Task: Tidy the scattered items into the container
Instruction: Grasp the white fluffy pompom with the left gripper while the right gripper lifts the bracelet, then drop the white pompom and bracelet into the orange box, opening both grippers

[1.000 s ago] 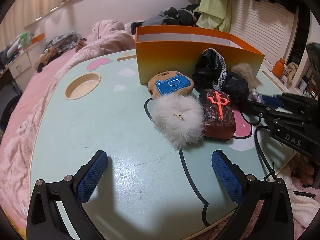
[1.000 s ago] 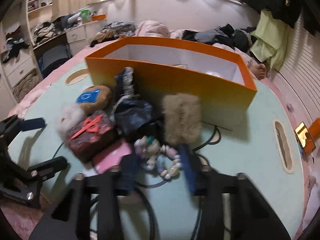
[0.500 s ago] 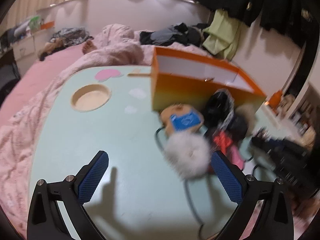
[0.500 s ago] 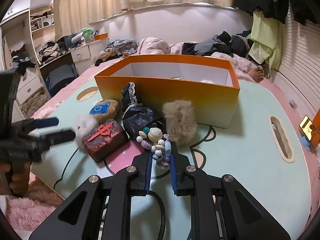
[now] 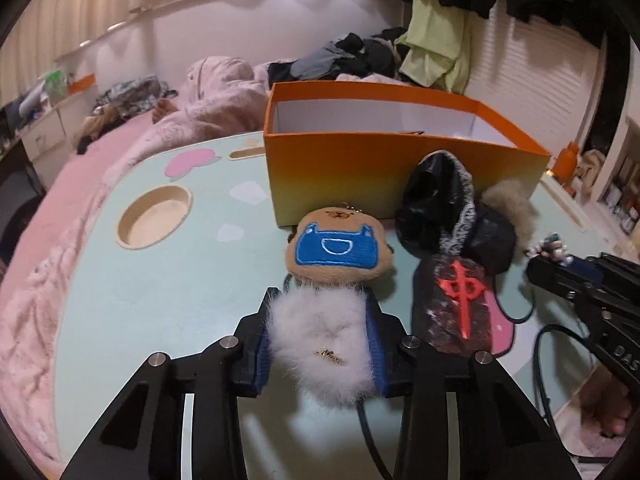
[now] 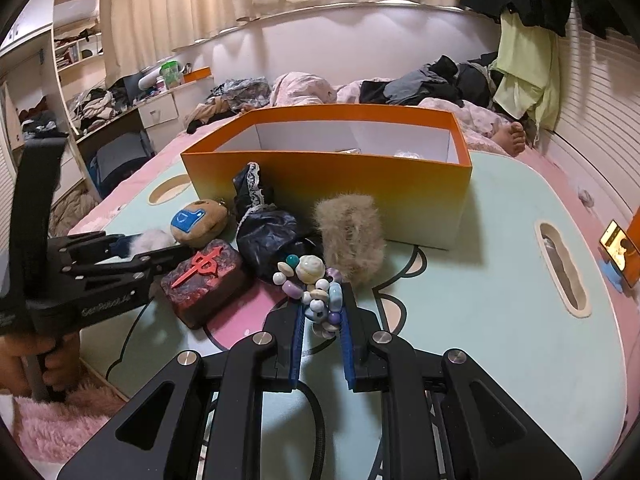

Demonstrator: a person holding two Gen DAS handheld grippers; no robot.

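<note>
My left gripper (image 5: 320,320) is shut on a white fluffy pom-pom (image 5: 324,344), just above the table. My right gripper (image 6: 320,308) is shut on a beaded bracelet (image 6: 314,284), held off the table. The orange box (image 5: 360,172) stands open behind the pile; it also shows in the right wrist view (image 6: 332,184). In front of it lie a brown plush with a blue patch (image 5: 338,248), a dark red mahjong-tile block (image 5: 454,304), a black lacy cloth (image 5: 436,200) and a tan fluffy piece (image 6: 350,236).
The mint green table (image 5: 160,288) has a round cup recess (image 5: 154,216) at the left and an oval slot (image 6: 562,272) at the right. A black cable (image 5: 560,360) runs over the table's near right. A pink bed with clothes lies behind.
My left gripper moved in and closed on the white pom-pom. My right gripper closed on the bracelet and lifted it.
</note>
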